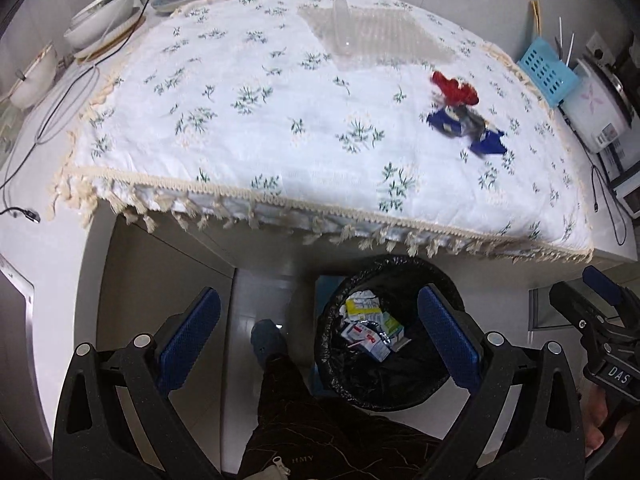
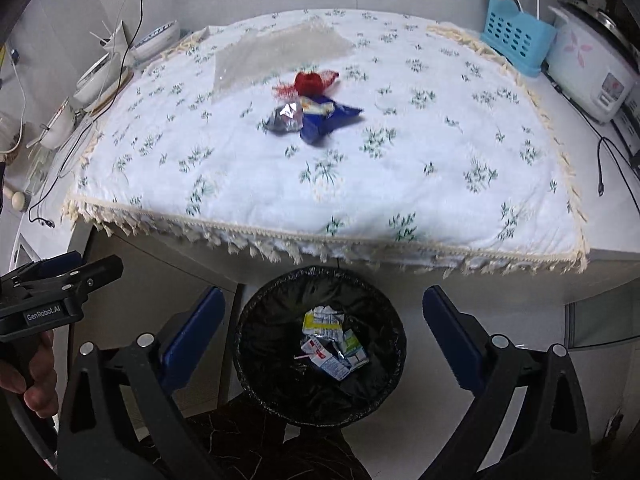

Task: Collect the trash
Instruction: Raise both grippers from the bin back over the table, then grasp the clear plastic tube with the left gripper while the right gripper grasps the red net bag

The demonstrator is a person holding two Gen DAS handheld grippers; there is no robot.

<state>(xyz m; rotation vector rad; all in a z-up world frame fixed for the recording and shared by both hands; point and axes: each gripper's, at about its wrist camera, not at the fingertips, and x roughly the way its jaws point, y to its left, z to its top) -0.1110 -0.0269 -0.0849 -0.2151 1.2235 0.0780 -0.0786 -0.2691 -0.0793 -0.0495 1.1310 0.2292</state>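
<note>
Both grippers, left (image 1: 318, 330) and right (image 2: 324, 330), fingers spread wide and empty over the bin (image 2: 320, 408); wrappers (image 2: 308, 110) remain mid-bench, next pickup requires reaching there.

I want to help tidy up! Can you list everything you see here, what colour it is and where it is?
Tablecloth: one, white with green sprigs, on the table.
Red net wrapper: one, red, mid-cloth.
Blue snack wrapper: one, blue, in front of the red one.
Silver foil wrapper: one, silver, left of the blue one.
Clear plastic sheet: one, far side of cloth.
Trash bin: one, black liner, on the floor, crumpled cartons inside.
Basket: one, light blue, far right.
Rice cooker: one, white, far right.
Bowls: several, white, far left.
Left gripper: open, empty.
Right gripper: open, empty.
</note>
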